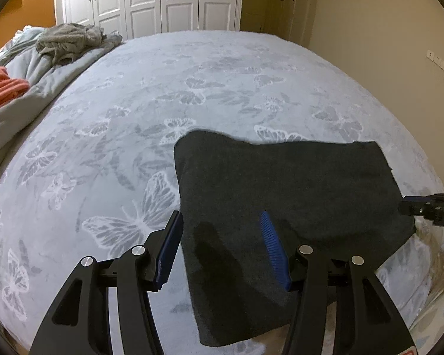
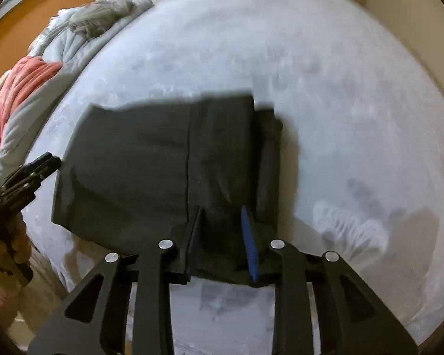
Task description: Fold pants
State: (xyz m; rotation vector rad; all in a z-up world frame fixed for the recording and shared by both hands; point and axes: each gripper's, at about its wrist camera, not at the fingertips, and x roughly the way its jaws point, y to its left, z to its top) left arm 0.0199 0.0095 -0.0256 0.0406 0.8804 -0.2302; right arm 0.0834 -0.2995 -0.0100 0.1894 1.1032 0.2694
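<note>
The dark grey pants (image 1: 281, 183) lie folded into a thick rectangle on the bed. My left gripper (image 1: 221, 217) hovers open over their left edge: one blue pad is off the cloth and the other is above it, with nothing pinched. In the right wrist view the pants (image 2: 133, 162) show a fold line down the middle and layered edges on the right. My right gripper (image 2: 221, 214) has its jaws narrowed on a bunched part of the near edge, and cloth fills the gap between the pads. The left gripper (image 2: 35, 168) shows at the pants' left edge, the right gripper (image 1: 408, 205) at their right edge.
The bed cover (image 1: 133, 103) is pale blue with a butterfly print. A rumpled duvet (image 1: 29, 88), grey clothes (image 1: 71, 40) and an orange garment (image 1: 3, 88) are heaped at the far left. White wardrobe doors (image 1: 148, 0) stand behind the bed, with a wall on the right.
</note>
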